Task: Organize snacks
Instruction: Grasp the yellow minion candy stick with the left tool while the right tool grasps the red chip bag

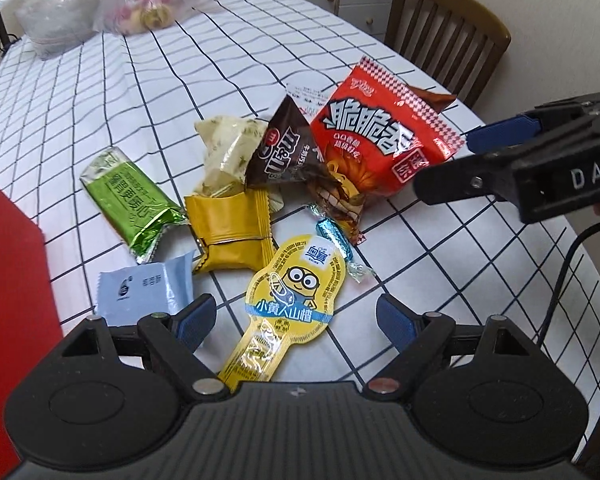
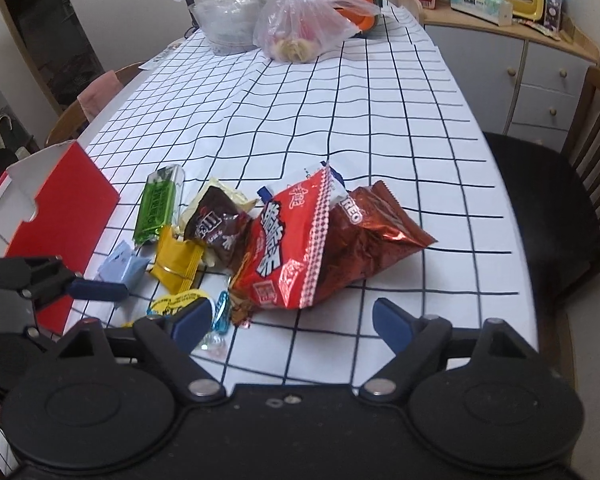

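Both wide-open and empty, the left claw is lining up on the yellow Minions pouch at twelve o'clock while the right claw is hovering before the red snack bag, so closing and carrying to the red box at nine o'clock is probably coming next.

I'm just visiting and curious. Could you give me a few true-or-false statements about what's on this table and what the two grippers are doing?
1. The left gripper is open above the yellow cartoon snack. True.
2. The right gripper is clamped on the big red snack bag. False: it is open and holds nothing.
3. The red box already holds several snacks. False: no snacks show in it; they lie in a pile on the checked tablecloth.
4. Two plastic bags sit at the table's far end. True.
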Tool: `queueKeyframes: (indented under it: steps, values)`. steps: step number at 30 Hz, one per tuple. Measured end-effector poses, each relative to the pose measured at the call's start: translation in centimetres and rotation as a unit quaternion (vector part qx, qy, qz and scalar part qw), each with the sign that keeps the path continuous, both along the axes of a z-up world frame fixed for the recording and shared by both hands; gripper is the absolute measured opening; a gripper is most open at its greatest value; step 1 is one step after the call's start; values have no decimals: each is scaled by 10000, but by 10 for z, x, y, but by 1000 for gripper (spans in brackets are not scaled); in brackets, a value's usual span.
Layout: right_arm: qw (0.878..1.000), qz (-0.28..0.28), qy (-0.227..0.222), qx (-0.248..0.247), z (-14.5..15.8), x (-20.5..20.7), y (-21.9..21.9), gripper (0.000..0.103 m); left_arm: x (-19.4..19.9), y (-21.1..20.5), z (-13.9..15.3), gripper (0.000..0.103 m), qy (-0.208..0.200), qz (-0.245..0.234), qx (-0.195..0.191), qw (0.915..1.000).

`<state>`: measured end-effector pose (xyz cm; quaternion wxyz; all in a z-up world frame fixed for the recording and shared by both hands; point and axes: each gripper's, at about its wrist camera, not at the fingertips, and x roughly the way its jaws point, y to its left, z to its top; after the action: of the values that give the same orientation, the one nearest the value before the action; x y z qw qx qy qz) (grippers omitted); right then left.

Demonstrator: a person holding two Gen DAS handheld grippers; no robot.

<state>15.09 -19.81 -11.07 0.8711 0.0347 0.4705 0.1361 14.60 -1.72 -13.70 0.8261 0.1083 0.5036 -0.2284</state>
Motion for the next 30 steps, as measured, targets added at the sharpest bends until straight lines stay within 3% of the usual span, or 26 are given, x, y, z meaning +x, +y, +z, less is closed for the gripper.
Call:
queueKeyframes:
  steps: [5,15,21,23,30]
  values:
    - [10000,-6,87,-22,-10,12,10,77,4,-2,-8,87,62,-106,16,9999]
    - [9998,61,131,-121,-17,23,19,71,11,-1,-16,79,62,-235,16,9997]
    - [9999,-2,143,-79,-19,26,19,61,7,-2,-15,63,-87,-278,64,9996]
    - [9999,8,149,-21,-19,26,18,54,2,-4,-14,54,-156,-314,120,9993]
    - [10000,-2,-5,9,-16,21,22,30,-5,-4,-11,52,-199,-158,157,9996]
